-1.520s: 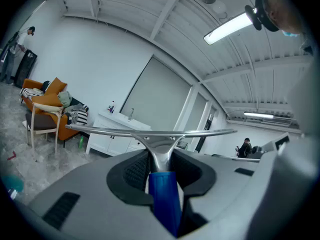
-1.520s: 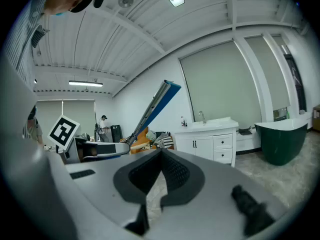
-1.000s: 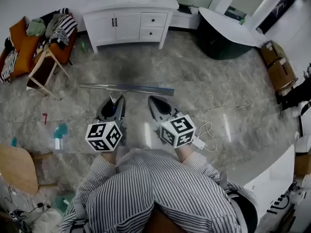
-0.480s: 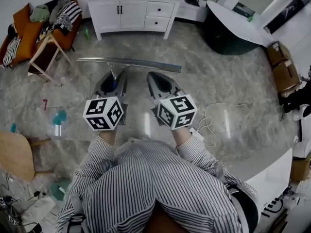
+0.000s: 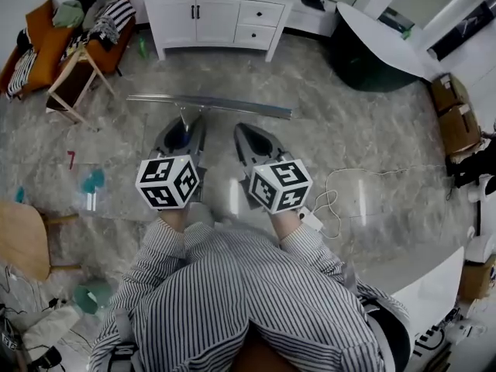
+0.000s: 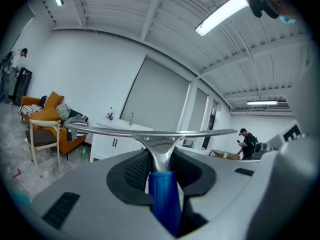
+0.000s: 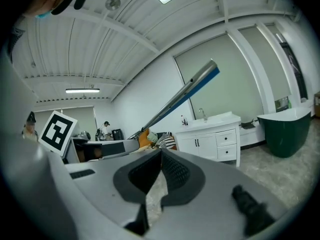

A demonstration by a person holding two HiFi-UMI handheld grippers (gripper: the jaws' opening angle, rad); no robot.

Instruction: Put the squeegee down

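The squeegee (image 5: 209, 103) has a long metal blade and a blue handle (image 6: 162, 199). It is held level above the marble floor, blade crosswise in front of me. My left gripper (image 5: 184, 127) is shut on the handle, and in the left gripper view the pads clamp it just behind the metal neck (image 6: 160, 154). My right gripper (image 5: 245, 132) hovers beside it on the right, shut with nothing between its pads (image 7: 172, 171). In the right gripper view the squeegee's blade (image 7: 185, 94) slants across the upper middle.
A white vanity cabinet (image 5: 217, 14) stands ahead. An orange sofa piled with clothes (image 5: 46, 45) and a wooden chair (image 5: 71, 91) are at the upper left. A dark green tub (image 5: 364, 64), cardboard boxes (image 5: 453, 115) and a white cable (image 5: 341, 192) lie to the right.
Both grippers and the squeegee have drifted a little forward, toward the white cabinet. The left gripper's hold on the handle is the same.
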